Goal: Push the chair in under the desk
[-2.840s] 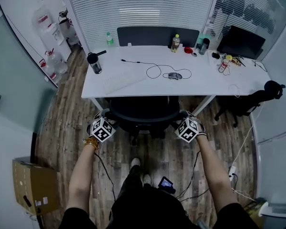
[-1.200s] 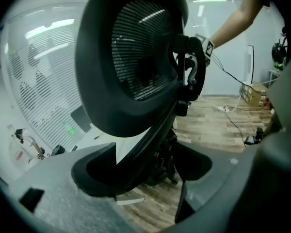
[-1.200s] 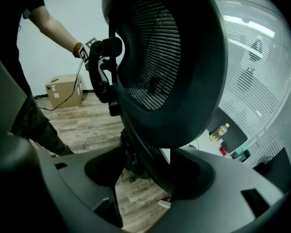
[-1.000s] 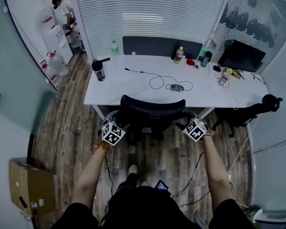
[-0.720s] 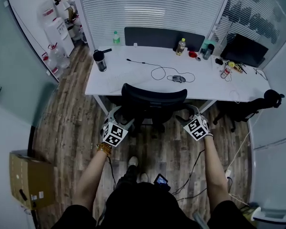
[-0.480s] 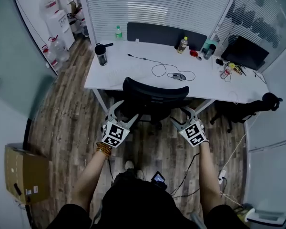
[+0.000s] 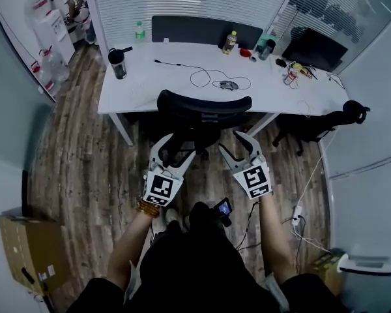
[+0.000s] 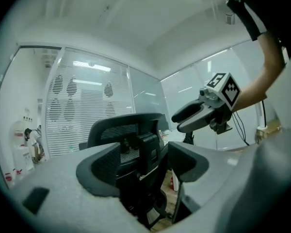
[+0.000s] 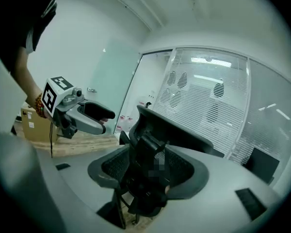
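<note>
The black mesh-backed office chair (image 7: 204, 105) stands with its seat under the white desk (image 7: 150, 90) and its backrest at the desk's front edge. My left gripper (image 7: 173, 149) and right gripper (image 7: 235, 145) hang side by side on my side of the chair, apart from it. Both are open, and their jaws have just been closing a little with nothing between them. In the left gripper view the chair (image 8: 131, 130) shows beyond the left gripper (image 8: 143, 165), with the right gripper (image 8: 201, 114) alongside. The right gripper view shows the chair (image 9: 157, 130) past the right gripper (image 9: 150, 173).
On the desk are a black flask (image 7: 116, 62), bottles, and a cable with a mouse (image 7: 228, 84). A second black chair (image 7: 313, 126) stands to the right. A cardboard box (image 7: 26, 250) sits at the lower left, water jugs (image 7: 45, 31) at the upper left, and cables on the floor.
Both grippers have drawn back from the chair's sides toward me and risen. Their jaws look slightly narrower. The chair stays tucked at the desk.
</note>
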{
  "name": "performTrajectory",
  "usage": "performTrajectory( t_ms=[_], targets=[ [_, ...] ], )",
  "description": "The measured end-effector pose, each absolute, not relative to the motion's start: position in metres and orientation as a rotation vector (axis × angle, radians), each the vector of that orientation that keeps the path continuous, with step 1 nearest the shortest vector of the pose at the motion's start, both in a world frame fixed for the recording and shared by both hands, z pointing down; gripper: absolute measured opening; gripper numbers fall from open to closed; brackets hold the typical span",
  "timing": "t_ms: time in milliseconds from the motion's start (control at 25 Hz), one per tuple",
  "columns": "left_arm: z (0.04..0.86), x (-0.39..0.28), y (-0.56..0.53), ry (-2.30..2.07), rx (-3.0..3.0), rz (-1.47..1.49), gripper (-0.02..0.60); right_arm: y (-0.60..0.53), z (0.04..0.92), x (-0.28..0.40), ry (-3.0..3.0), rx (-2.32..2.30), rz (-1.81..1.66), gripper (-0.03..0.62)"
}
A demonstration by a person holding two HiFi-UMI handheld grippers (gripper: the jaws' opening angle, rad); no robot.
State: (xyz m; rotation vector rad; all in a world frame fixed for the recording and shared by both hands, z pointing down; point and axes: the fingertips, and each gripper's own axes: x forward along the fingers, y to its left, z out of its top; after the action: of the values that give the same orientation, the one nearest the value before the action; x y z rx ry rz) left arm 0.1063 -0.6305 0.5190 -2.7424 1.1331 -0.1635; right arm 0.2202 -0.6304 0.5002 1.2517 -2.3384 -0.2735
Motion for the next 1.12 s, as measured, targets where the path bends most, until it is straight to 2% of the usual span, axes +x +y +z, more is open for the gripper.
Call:
performTrajectory(
  t_ms=[560,840,960,1120],
  targets=[
    [0.494,0.094,-0.624,1.211,-2.628,-0.021,0.254,-0.618,0.493,0.181,-2.365,1.454,-0.361,0.191],
    [0.485,0.086,-0.619,1.339,-2.532,0.049,0.176,-0.612,0.492,0.194,-2.264,1.729,-0.37,0.13],
    [0.48,0.082,-0.618,1.39,-2.489,0.086,0.107,-0.61,0.496,0.194,-2.234,1.784,-0.332,0.108],
    [0.484,0.083,-0.619,1.408,-2.457,0.05,0.049,-0.608,0.503,0.192,-2.209,1.842,-0.272,0.065]
  ],
)
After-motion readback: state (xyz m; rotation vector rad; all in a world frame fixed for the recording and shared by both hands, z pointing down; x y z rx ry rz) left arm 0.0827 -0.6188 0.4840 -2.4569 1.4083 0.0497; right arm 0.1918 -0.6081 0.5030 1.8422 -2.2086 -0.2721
